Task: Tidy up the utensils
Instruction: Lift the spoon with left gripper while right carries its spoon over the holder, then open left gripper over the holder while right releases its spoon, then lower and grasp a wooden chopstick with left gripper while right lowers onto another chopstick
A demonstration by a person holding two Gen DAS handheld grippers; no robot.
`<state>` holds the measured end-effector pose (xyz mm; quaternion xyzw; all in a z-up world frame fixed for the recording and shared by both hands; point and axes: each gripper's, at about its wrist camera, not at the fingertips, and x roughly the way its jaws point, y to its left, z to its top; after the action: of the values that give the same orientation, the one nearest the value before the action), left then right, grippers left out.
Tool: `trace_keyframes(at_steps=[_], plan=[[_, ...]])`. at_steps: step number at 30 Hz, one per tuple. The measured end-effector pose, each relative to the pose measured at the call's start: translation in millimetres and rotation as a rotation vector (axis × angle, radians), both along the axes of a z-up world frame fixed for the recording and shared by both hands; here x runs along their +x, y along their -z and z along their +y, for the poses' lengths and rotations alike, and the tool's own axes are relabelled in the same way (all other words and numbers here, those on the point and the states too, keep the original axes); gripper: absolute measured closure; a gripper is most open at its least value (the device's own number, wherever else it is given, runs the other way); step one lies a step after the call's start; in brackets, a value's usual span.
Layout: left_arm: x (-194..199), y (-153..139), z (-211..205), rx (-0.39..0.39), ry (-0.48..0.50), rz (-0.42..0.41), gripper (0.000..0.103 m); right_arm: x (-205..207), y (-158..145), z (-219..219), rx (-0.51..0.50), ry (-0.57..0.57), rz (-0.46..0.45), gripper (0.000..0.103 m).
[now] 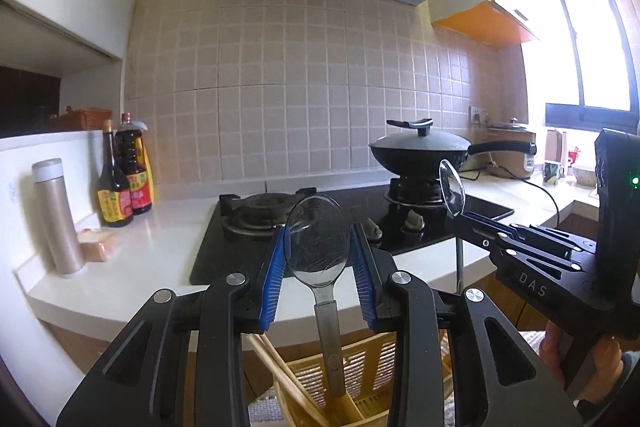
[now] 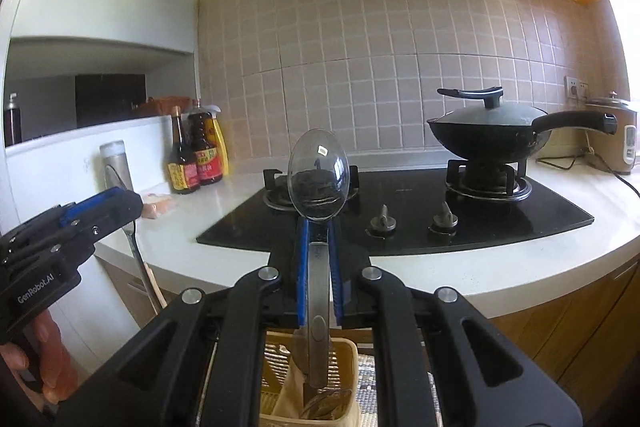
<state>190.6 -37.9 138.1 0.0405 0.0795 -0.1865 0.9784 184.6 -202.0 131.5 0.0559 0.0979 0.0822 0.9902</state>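
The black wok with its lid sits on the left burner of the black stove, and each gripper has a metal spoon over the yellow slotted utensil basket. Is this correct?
Not quite. The black lidded wok sits on the right burner of the black glass stove, as the right wrist view shows; the left burner is bare. The rest holds: the right gripper is shut on a metal spoon above the yellow slotted utensil basket, and another spoon stands between the left gripper fingers.

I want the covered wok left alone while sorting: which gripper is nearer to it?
Right. The right gripper sits before the stove's middle, with the wok ahead to its right; the left gripper is farther left.
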Motion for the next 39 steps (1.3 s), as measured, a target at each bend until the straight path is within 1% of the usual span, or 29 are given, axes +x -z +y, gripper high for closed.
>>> trace_keyframes(at_steps=[6, 7, 8, 10, 13, 16, 19, 22, 23, 24, 26, 27, 29, 30, 33, 34, 35, 36, 37, 38, 39], plan=[[1, 10, 1, 0.010, 0.023, 0.017, 0.072, -6, 11, -1, -0.010, 0.013, 0.003, 0.094], [1, 11, 2, 0.009, 0.032, 0.027, 0.072, -8, 12, -1, -0.006, 0.009, 0.007, 0.093], [0, 12, 4, 0.004, 0.040, 0.037, 0.068, -10, 13, -3, 0.002, -0.007, 0.019, 0.092], [-2, 13, 8, -0.008, 0.050, 0.055, 0.066, -15, 16, -6, 0.021, -0.029, 0.043, 0.084], [-7, 13, 18, -0.031, 0.057, 0.087, 0.066, -25, 17, -9, 0.031, -0.040, 0.068, 0.084], [-22, 9, 31, -0.057, 0.082, 0.115, 0.060, -39, 16, -12, 0.047, -0.060, 0.097, 0.084], [-39, 6, 41, -0.053, 0.106, 0.141, 0.059, -60, 13, -14, 0.049, -0.085, 0.137, 0.084], [-57, 8, 48, -0.034, 0.128, 0.195, 0.058, -82, 11, -13, 0.043, -0.114, 0.159, 0.084], [-61, 10, 51, -0.026, 0.131, 0.216, 0.058, -89, 10, -13, 0.038, -0.115, 0.158, 0.084], [-66, 15, 54, -0.010, 0.140, 0.254, 0.058, -99, 10, -12, 0.029, -0.114, 0.161, 0.084], [-72, 25, 57, 0.017, 0.156, 0.316, 0.058, -111, 12, -10, 0.032, -0.130, 0.189, 0.084], [-75, 34, 57, 0.050, 0.161, 0.363, 0.058, -115, 15, -9, 0.032, -0.134, 0.218, 0.084], [-79, 51, 58, 0.105, 0.168, 0.435, 0.058, -122, 24, -5, 0.036, -0.147, 0.301, 0.084], [-80, 66, 57, 0.146, 0.174, 0.493, 0.058, -123, 29, -4, 0.039, -0.154, 0.339, 0.084], [-83, 99, 58, 0.213, 0.186, 0.598, 0.058, -129, 48, 4, 0.042, -0.186, 0.480, 0.084], [-83, 111, 58, 0.233, 0.197, 0.644, 0.058, -130, 56, 7, 0.045, -0.193, 0.533, 0.084], [-82, 121, 60, 0.241, 0.209, 0.683, 0.058, -132, 62, 9, 0.064, -0.223, 0.568, 0.084], [-82, 130, 60, 0.245, 0.227, 0.719, 0.058, -134, 66, 10, 0.081, -0.248, 0.588, 0.080], [-81, 139, 60, 0.250, 0.251, 0.759, 0.058, -138, 70, 13, 0.090, -0.257, 0.612, 0.074], [-81, 146, 61, 0.255, 0.264, 0.784, 0.058, -142, 74, 15, 0.089, -0.250, 0.630, 0.071], [-81, 153, 60, 0.266, 0.271, 0.804, 0.057, -144, 77, 17, 0.091, -0.248, 0.642, 0.061]])
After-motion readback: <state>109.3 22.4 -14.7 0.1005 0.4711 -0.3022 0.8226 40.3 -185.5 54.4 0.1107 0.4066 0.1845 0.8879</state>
